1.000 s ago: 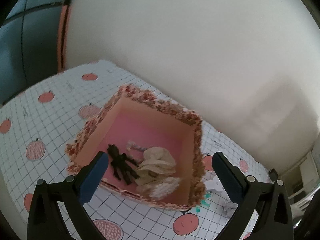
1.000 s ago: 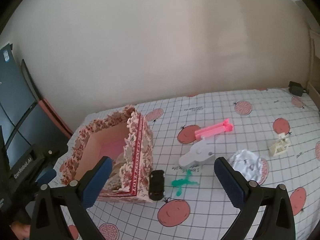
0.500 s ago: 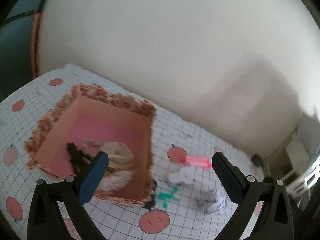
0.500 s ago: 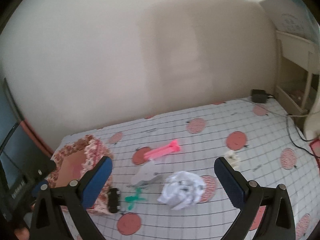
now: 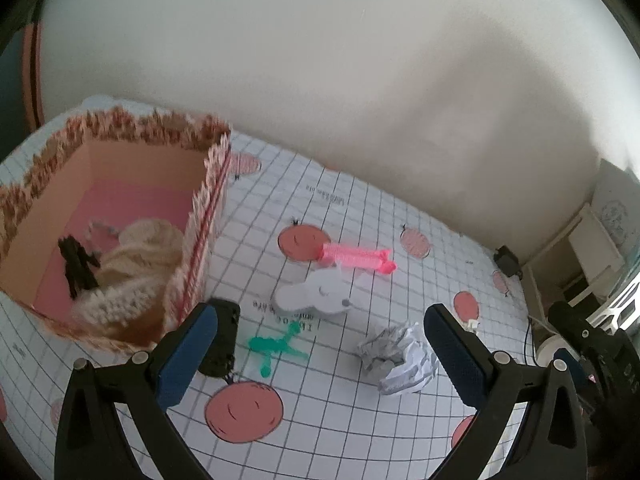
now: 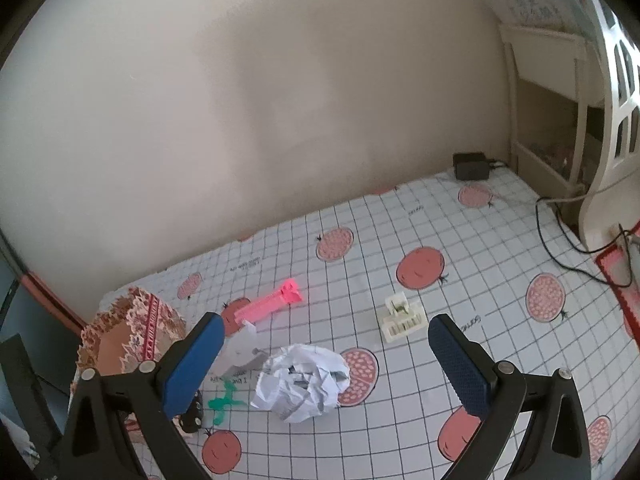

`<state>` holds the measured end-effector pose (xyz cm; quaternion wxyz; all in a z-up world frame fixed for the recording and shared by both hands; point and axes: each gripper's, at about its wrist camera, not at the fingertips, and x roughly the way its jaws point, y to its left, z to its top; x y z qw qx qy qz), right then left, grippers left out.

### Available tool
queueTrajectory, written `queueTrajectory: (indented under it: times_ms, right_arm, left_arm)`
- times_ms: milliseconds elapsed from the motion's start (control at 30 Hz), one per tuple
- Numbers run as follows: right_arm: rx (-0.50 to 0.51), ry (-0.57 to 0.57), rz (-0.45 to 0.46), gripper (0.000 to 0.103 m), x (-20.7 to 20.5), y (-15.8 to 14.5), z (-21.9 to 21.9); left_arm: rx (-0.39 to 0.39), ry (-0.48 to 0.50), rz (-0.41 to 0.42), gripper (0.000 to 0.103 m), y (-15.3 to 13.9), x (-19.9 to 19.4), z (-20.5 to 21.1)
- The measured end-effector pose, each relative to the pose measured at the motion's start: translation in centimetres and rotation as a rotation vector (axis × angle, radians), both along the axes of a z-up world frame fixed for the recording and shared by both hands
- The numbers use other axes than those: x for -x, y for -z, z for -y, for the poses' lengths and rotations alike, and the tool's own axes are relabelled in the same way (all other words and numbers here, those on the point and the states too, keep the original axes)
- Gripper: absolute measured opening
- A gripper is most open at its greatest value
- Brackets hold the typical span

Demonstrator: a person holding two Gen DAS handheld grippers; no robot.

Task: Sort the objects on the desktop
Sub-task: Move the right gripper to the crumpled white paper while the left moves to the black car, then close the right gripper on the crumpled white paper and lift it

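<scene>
Two hand-held grippers spread wide, grasping nothing.
Crumpled paper ball (image 6: 301, 382) lay just ahead of the right hand-held gripper (image 6: 326, 362), nearer it than the left hand-held gripper (image 5: 320, 354).

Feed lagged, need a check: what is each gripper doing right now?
Left gripper: open, holding nothing, above the cloth near the green figure.
Right gripper: open, holding nothing, over the crumpled paper.

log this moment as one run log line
left gripper: open, empty | right gripper: open, empty | paper ball: on table, ungrasped | box: partly filled
</scene>
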<state>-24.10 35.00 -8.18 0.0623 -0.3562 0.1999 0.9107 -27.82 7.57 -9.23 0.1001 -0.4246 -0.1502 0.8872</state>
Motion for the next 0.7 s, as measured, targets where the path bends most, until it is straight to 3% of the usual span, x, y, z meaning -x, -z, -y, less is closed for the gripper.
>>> queueTrajectory:
  times_ms: [200,467,700]
  right_arm:
    - [0.052,-0.039,0.074,0.103,1.1,3.0,0.8]
    - [0.084,-0.071,0.173,0.103,2.5,6.9,2.0]
    - [0.095,-0.091,0.211,0.103,3.2,8.7,2.7]
  left_arm:
    - [-0.104,-0.083,0.088,0.103,2.6,0.3,1.1]
    - [0.021,-0.130,0.189,0.103,4.7,0.2,0.9]
    - [0.026,-0.143,0.250,0.103,5.6,0.2,1.6]
